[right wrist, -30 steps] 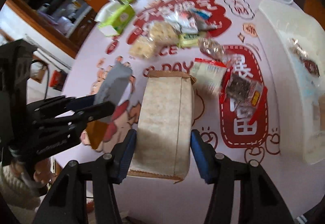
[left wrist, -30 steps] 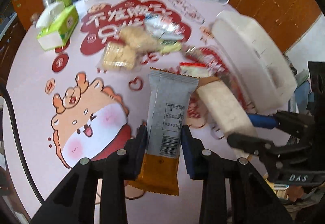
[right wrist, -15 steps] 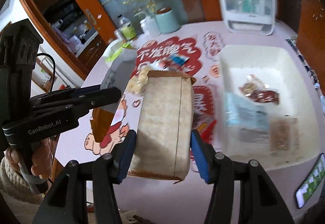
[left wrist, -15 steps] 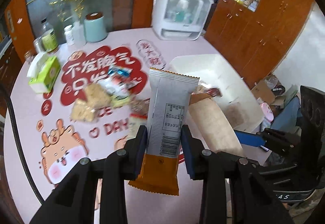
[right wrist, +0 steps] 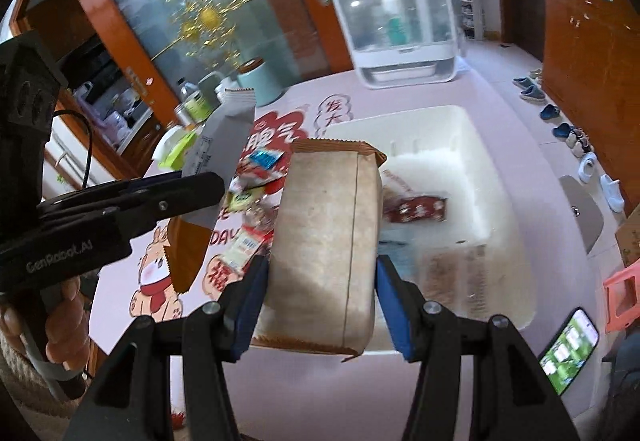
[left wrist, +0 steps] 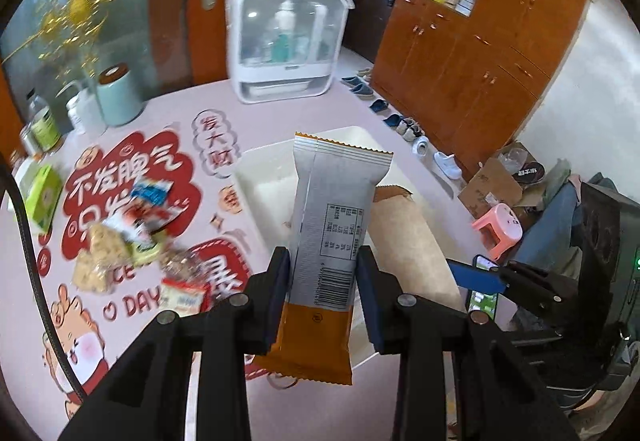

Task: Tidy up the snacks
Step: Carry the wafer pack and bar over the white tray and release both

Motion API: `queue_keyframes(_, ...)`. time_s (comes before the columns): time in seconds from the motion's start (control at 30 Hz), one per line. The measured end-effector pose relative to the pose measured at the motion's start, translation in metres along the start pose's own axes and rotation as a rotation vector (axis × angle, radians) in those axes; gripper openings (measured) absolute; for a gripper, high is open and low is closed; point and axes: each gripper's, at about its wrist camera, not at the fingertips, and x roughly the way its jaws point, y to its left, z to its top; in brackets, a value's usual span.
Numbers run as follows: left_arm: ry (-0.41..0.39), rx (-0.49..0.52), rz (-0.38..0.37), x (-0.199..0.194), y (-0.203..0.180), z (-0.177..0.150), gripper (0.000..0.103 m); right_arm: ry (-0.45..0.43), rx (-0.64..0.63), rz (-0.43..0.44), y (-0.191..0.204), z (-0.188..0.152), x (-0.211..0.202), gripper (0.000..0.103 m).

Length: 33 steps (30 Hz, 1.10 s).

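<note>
My left gripper (left wrist: 322, 273) is shut on a long silver and orange snack packet (left wrist: 332, 237), held upright in the air over the near end of the white bin (left wrist: 256, 173). My right gripper (right wrist: 320, 289) is shut on a wide beige snack packet (right wrist: 328, 241), lifted over the bin's (right wrist: 500, 177) near left corner. That beige packet (left wrist: 404, 237) shows in the left wrist view just right of the silver one. The left gripper and its silver packet (right wrist: 224, 137) appear at the left of the right wrist view. Inside the bin lie a red-brown packet (right wrist: 416, 207) and other blurred packets.
Several loose snack packets (left wrist: 120, 241) lie on the pink table's red print. A green tissue box (left wrist: 40, 193), bottles and a mint canister (left wrist: 118, 97) stand at the back left, a white cabinet-like appliance (left wrist: 284, 45) at the back. A phone (right wrist: 568, 349) lies near the bin's front right corner.
Both grippers have risen and swung right with their packets, from above the loose snack pile to over the white bin. Neither grip has altered.
</note>
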Motion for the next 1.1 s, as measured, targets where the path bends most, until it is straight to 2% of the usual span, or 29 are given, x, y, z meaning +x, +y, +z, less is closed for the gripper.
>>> queue_keyframes(0.23, 0.001, 0.05, 0.018, 0.016, -0.031, 0.022, 0.032, -0.037, 0.008, -0.049, -0.029, 0.014, -0.006, 0.055)
queue_keyframes(0.43, 0.0, 0.063, 0.036, 0.033, -0.04, 0.043, 0.033, -0.053, 0.012, -0.091, -0.047, 0.031, 0.0, 0.055)
queue_keyframes(0.67, 0.002, 0.026, 0.058, 0.051, -0.03, 0.059, 0.033, -0.089, -0.019, -0.153, -0.053, 0.053, 0.007, 0.055)
queue_keyframes(0.9, 0.0, 0.018, 0.097, 0.067, -0.021, 0.065, 0.034, -0.061, -0.03, -0.204, -0.056, 0.065, 0.028, 0.056)
queue_keyframes(0.93, 0.0, 0.017, 0.108, 0.069, -0.021, 0.065, 0.037, -0.062, -0.03, -0.209, -0.057, 0.065, 0.029, 0.056)
queue_keyframes(0.97, 0.0, 0.018, 0.118, 0.07, -0.02, 0.065, 0.048, -0.069, -0.033, -0.215, -0.057, 0.065, 0.03, 0.056)
queue_keyframes(1.0, 0.005, 0.02, 0.132, 0.072, -0.02, 0.065, 0.06, -0.073, -0.037, -0.219, -0.056, 0.065, 0.03, 0.056)
queue_keyframes(1.03, 0.006, 0.018, 0.151, 0.072, -0.019, 0.064, 0.081, -0.076, -0.042, -0.225, -0.054, 0.065, 0.029, 0.057)
queue_keyframes(1.07, -0.007, 0.012, 0.173, 0.071, -0.018, 0.062, 0.088, -0.074, -0.042, -0.23, -0.054, 0.065, 0.029, 0.057)
queue_keyframes(1.1, -0.019, 0.009, 0.181, 0.069, -0.017, 0.061, 0.088, -0.069, -0.038, -0.233, -0.053, 0.065, 0.03, 0.059)
